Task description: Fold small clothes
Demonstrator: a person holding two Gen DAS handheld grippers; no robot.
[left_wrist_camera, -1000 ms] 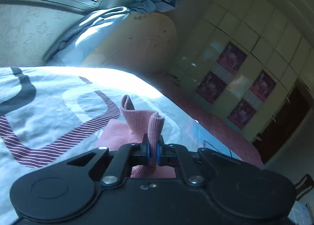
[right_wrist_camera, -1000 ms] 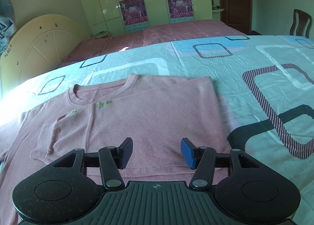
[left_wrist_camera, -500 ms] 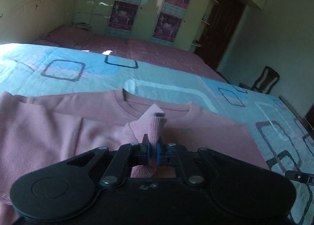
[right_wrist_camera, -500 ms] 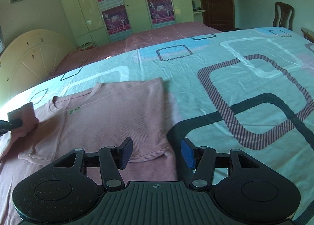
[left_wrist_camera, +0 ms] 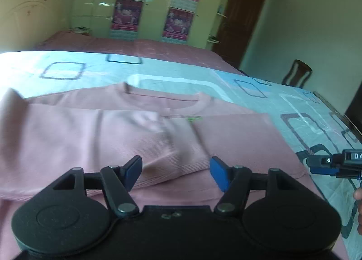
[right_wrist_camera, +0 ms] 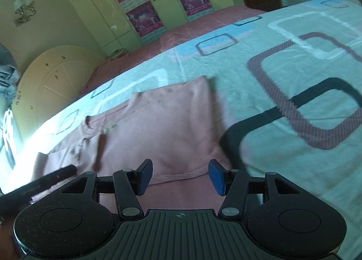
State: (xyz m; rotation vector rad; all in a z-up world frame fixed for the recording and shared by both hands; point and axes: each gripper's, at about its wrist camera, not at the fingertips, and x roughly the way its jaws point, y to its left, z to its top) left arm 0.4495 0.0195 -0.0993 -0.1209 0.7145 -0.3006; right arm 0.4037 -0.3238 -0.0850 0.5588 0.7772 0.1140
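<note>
Both sleeves lie folded across the pink shirt (left_wrist_camera: 237, 137) ahead of my left gripper (left_wrist_camera: 176, 172) and right gripper (right_wrist_camera: 179, 177), both open and empty; the body folds remain.

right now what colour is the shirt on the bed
Pink, plain ribbed knit; the shirt shows best in the left wrist view.

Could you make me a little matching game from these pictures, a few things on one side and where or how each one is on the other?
Things:
1. left gripper
2. pink shirt
3. sleeve
4. chair
5. posters

Descriptions:
A. stuck on the wardrobe doors
B. folded across the shirt's front
C. open, holding nothing
D. spread on the patterned bedspread
E. beside the bed, near the dark door

Pairs: 1-C, 2-D, 3-B, 4-E, 5-A
</note>
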